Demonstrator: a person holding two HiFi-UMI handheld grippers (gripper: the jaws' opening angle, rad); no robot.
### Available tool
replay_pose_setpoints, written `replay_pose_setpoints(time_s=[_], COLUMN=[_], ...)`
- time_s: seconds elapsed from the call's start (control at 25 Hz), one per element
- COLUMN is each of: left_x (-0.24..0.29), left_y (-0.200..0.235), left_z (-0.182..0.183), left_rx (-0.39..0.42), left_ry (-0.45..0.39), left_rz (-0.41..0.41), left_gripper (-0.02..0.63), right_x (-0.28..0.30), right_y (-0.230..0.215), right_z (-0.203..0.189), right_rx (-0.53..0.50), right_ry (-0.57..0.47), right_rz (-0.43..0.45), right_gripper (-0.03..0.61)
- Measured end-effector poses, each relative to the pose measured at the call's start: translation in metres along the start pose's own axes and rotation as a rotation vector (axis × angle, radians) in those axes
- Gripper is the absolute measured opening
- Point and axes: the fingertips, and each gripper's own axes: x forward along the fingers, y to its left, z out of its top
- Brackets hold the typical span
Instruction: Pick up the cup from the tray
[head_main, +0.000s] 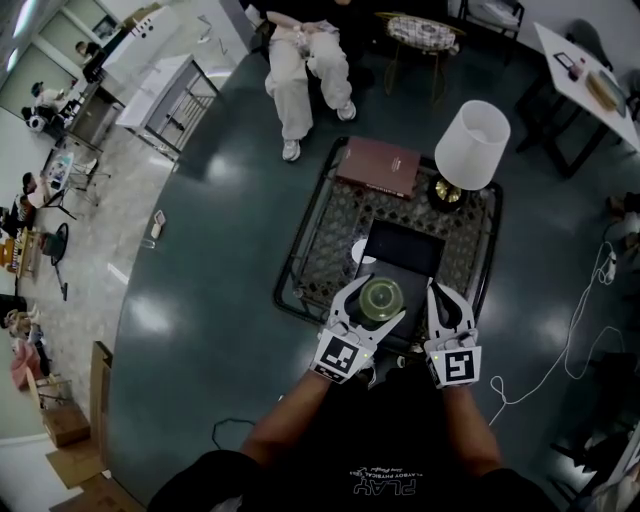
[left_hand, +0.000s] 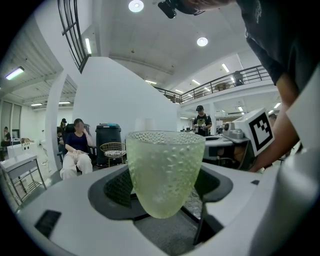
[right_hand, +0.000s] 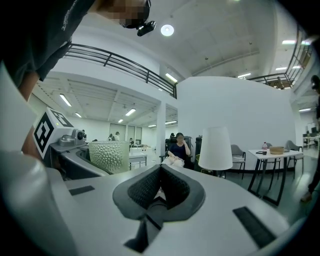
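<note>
Plainly, one pebbled green cup (left_hand: 165, 170) stands upright, clamped in the left gripper (head_main: 374, 306), at the near edge of the one dark tray (head_main: 405, 250); the right gripper (right_hand: 160, 192), just beside, has its jaws pressed together, empty; one white lamp (head_main: 472, 145) stands beyond.

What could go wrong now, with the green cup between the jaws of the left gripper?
The cup narrows toward its base, where the left gripper holds it, so it might slip or tip. The right gripper, shut and empty, is close beside it and could knock it. A wide swing forward might hit the lamp.
</note>
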Motion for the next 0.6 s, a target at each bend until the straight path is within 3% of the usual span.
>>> replay_pose_setpoints(time_s=[0.6], left_x=[-0.0043], left_y=[0.0009], left_z=[0.0050], left_rx=[0.014], left_ry=[-0.018], left_rz=[0.001], left_gripper=[0.368], right_x=[0.0021], right_y=[0.0040], right_z=[0.0043], right_rx=[-0.021], right_ry=[-0.017], right_rz=[0.001], right_gripper=[0.011])
